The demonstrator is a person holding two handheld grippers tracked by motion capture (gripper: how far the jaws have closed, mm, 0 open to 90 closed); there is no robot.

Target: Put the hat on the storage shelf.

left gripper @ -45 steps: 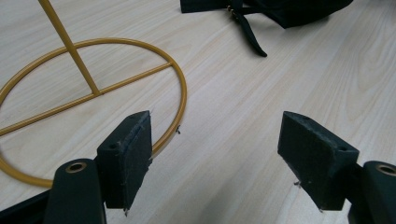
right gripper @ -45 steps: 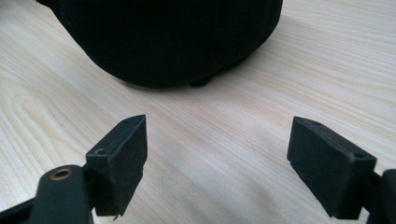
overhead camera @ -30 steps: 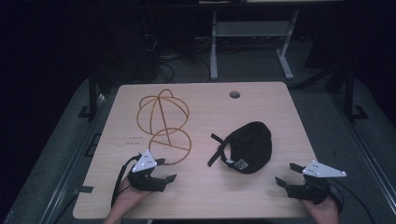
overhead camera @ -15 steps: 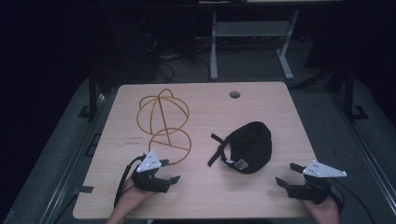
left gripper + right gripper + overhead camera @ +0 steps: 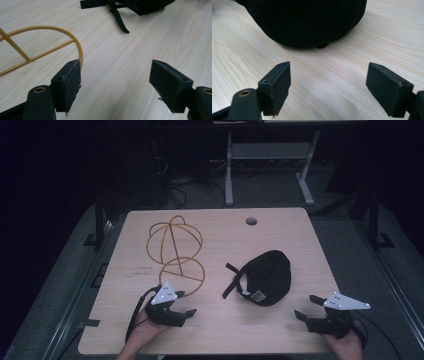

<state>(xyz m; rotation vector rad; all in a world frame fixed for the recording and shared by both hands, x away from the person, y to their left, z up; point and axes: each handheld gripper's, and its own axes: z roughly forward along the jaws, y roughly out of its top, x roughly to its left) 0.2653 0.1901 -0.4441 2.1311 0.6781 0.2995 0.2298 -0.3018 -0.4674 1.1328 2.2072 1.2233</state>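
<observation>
Black cap [image 5: 267, 276] lies right of centre in the high view, on the wooden surface [image 5: 280, 227], its crown toward the right and its strap [image 5: 231, 281] trailing toward the left. Left tongs [image 5: 186, 304] sit at the lower left of that frame, held in a hand [image 5: 145, 330] that comes up from the bottom edge, with the jaws spread apart and nothing between them. In the left gripper view the tongs [image 5: 115, 82] frame only bare wood; the curved yellow wire [image 5: 75, 42] of the frame ends just beside the left jaw, apart from it as far as can be told, and the cap's strap [image 5: 120, 21] lies well ahead at the top of the frame. Right tongs [image 5: 306, 307] rest at the lower right of the high view, held in the other hand [image 5: 345, 345], jaws likewise released and empty, pointing toward the cap and near it. In the right gripper view the tongs [image 5: 327, 85] stand wide over bare wood, and the cap [image 5: 307, 20] is across the upper part of the frame, just ahead of the jaws and not touching them. Yellow wire frame [image 5: 174, 250] lies at the upper left of the surface in the high view, its lower loop near the left tongs. A round hole [image 5: 251, 221] sits in the surface near its far edge.
</observation>
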